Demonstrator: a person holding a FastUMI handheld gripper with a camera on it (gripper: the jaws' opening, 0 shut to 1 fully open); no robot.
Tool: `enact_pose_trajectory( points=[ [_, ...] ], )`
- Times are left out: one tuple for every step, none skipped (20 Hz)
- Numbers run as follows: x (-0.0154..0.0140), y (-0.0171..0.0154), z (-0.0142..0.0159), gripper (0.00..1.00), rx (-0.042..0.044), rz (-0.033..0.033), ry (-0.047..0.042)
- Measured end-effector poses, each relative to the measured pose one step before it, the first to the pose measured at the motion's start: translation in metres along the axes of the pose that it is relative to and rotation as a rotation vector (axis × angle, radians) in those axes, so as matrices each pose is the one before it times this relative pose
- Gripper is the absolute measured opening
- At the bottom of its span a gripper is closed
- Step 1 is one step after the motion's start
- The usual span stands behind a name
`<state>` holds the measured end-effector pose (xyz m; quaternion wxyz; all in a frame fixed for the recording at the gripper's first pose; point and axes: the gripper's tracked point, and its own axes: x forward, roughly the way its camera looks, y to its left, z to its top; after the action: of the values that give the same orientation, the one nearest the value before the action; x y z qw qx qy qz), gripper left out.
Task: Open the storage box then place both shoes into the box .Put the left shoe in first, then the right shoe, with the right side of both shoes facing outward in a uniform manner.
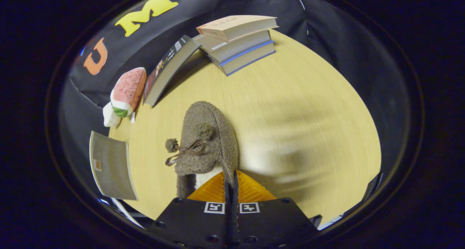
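A wide surface (308,107) is stretching out ahead as the gripper (232,185) is carrying a fuzzy brown shoe (209,140) low above it, the fingers pressed nearly together and pinching the rim of the shoe's collar at the heel end, its toe pointing forward, away from the fingers. The grip looks thin: only a narrow fold of soft fabric is sitting between the fingers, so the shoe could be swinging, twisting or slipping free on the way to the box, and a turn in the hold would risk the wrong side facing outward once it is placed. The bow and pom-poms (186,147) on top could also be snagging on the box edge. The gripper is pointing forward and tilted down toward the surface. Beyond the shoe, a stack of books (238,42) is lying, with a leaning book (168,69), a plush toy (125,93) and a grey panel (110,165) off to one side.
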<state>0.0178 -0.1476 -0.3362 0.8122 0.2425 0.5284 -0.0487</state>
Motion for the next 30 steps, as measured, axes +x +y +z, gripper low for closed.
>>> enact_pose_trajectory(
  points=[
    [-0.00308,0.00479,-0.00278,0.0,0.0189,0.00718,0.00188],
    [-0.00258,0.00553,-0.00186,0.0,0.01207,0.00606,-0.00017],
    [-0.00453,0.00629,-0.00136,0.0,0.01023,0.00589,-0.00246],
    [-0.0067,0.00999,-0.00127,0.0,0.01578,0.01168,-0.00522],
    [-0.00662,0.01107,-0.00031,0.0,0.01742,0.01351,-0.00562],
    [-0.00642,0.01229,-0.00008,0.0,0.01275,0.01102,-0.01006],
    [-0.00718,0.01341,0.00047,0.0,0.00628,0.00875,-0.01264],
    [-0.00725,0.01469,-0.00011,0.0,0.00072,0.00869,-0.0151],
    [-0.00736,0.0162,0.00054,0.0,-0.00254,0.00811,-0.01633],
    [-0.00728,0.01686,-0.00054,0.0,-0.0046,0.00894,-0.01649],
    [-0.00598,0.01863,-0.00031,0.0,-0.0073,0.00792,-0.01098],
    [-0.00561,0.01791,-0.00216,0.0,-0.00546,0.00548,-0.00818],
    [-0.00481,0.01887,-0.0015,0.0,-0.00048,0.00556,-0.00711],
    [-0.00464,0.0198,-0.00265,0.0,0.00196,0.00792,-0.00402],
    [-0.00381,0.02144,-0.00342,0.0,0.00179,0.01094,-0.00215],
    [-0.00438,0.02177,-0.00417,0.0,0.00048,0.01217,-0.00259],
    [-0.00267,0.02282,-0.00379,0.0,-0.0028,0.01259,-0.00365],
    [-0.00231,0.02302,-0.00522,0.0,-0.00694,0.01205,-0.00172],
    [-0.00096,0.02305,-0.00521,0.0,-0.00678,0.01179,-0.0034],
    [-0.00056,0.02329,-0.00549,0.0,-0.00559,0.01468,-0.00346],
    [0.00175,0.02261,-0.00507,0.0,-0.00579,0.01619,-0.00157],
    [0.00246,0.02124,-0.00621,0.0,-0.00304,0.0146,-0.00041],
    [0.0043,0.01867,-0.00616,0.0,-0.00275,0.01001,0.00008],
    [0.00471,0.01608,-0.00528,0.0,-0.00667,0.00568,-0.00185],
    [0.0039,0.01374,-0.00607,0.0,-0.01226,0.00033,-0.00242],
    [0.00413,0.01162,-0.00687,0.0,-0.01408,-0.00482,-0.00123],
    [0.00568,0.00821,-0.00647,0.0,-0.01324,-0.00989,0.00124],
    [0.00648,0.00524,-0.0075,0.0,-0.01113,-0.01483,0.00259],
    [0.00761,0.00223,-0.00675,0.0,-0.0086,-0.01915,0.00598],
    [0.00807,0.0012,-0.00753,0.0,-0.01082,-0.02059,0.00617]
  ],
)
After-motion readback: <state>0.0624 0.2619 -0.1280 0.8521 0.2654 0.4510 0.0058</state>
